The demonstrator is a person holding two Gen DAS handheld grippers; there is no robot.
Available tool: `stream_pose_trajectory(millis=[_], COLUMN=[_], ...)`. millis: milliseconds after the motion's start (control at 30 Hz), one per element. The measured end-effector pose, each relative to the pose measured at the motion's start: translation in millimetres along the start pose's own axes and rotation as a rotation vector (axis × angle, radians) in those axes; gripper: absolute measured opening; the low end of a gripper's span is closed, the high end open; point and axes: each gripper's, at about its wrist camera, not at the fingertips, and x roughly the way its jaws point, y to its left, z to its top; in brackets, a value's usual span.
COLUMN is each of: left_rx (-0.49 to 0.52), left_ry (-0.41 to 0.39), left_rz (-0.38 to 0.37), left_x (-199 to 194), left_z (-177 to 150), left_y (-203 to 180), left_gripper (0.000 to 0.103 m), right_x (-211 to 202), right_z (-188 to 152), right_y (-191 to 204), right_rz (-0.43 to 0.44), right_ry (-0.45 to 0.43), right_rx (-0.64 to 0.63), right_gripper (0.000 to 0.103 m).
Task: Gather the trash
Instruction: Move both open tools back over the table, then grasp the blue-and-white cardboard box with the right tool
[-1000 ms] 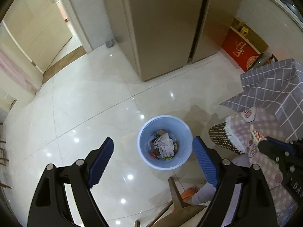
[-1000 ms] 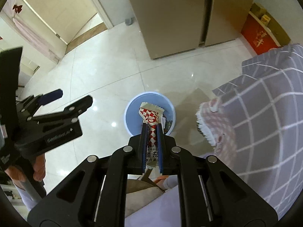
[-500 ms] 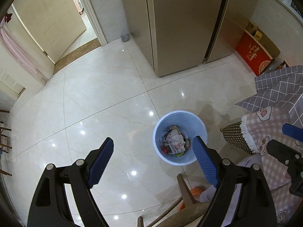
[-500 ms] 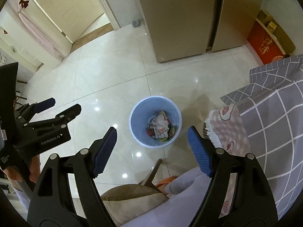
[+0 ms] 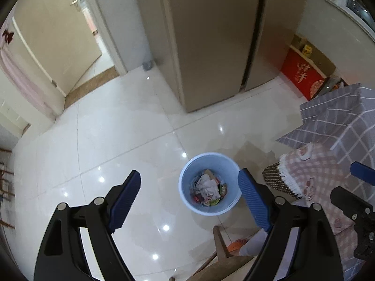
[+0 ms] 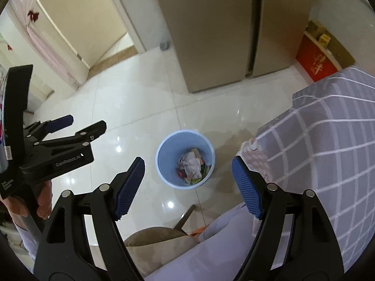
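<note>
A light blue bin (image 5: 187, 175) stands on the white tiled floor, with crumpled paper and wrappers (image 5: 207, 188) lying inside it. My left gripper (image 5: 189, 174) hangs high above it, open and empty. In the right wrist view the same bin (image 6: 166, 159) and its trash (image 6: 191, 165) show between the blue pads of my right gripper (image 6: 188, 161), which is open with nothing between its fingers. The left gripper (image 6: 86, 121) appears at that view's left side, and the right gripper (image 5: 346, 180) shows at the left wrist view's right edge.
A tall beige fridge (image 5: 211, 46) stands behind the bin. At the right is a table under a grey checked cloth (image 6: 328, 140). A wooden chair (image 5: 222, 245) and a person's leg (image 6: 222, 229) lie below. A doorway (image 5: 93, 46) opens at the far left.
My right gripper opened and let go of a red-and-white wrapper, which now lies in the bin. Both grippers have risen, so the bin looks smaller.
</note>
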Motion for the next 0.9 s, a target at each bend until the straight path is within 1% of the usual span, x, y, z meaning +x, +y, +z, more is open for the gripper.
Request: stream_pose_trajectory(millis=[133,267,333,433,567,633,700,800,900], left_rx=[0.045,0.096,0.126,0.164,0.218,0.254,0.283,0.329,0.384], left_ry=[-0.045,-0.086,-0.104,-0.128,-0.148,-0.161,-0.169,-0.174,-0.181], left_rz=[-0.024,-0.068,-0.103,-0.134,-0.192,-0.206,-0.22,-0.257,-0.264], left_x=[-19,-36,-45,-56,-71,-79,-84,-93,-99], left_z=[8,13,15,18,20,18,15,7,-1], left_y=[-29,-62,-84,-111,-151,-176,-196,-228,-261], left_gripper=[0.084,0.084,0.084,0.084,0.084,0.083,0.084,0.084,0.084], right_x=[-27,-57,-68,-87,-111,-123,-137,-154,-170], right_z=[-6,-14,-19,-29,-47,-55,-67,-82,-100], right_y=[-18,-43,-53,-75,-109,-125,-144,-170,-201], right_rz=[-0.023,-0.062,-0.08,-0.124,-0.192,-0.226,-0.267,-0.313,-0.381], right_ry=[-0.061,-0.127,-0.146,-0.185,-0.215,-0.233,-0.251,-0.257,-0.252], right_rx=[0.024,0.064,0.08,0.115,0.164,0.173,0.185,0.205,0.229], right_gripper=[0.076,0.076,0.076,0.076,0.077,0.079,0.08,0.083,0.087])
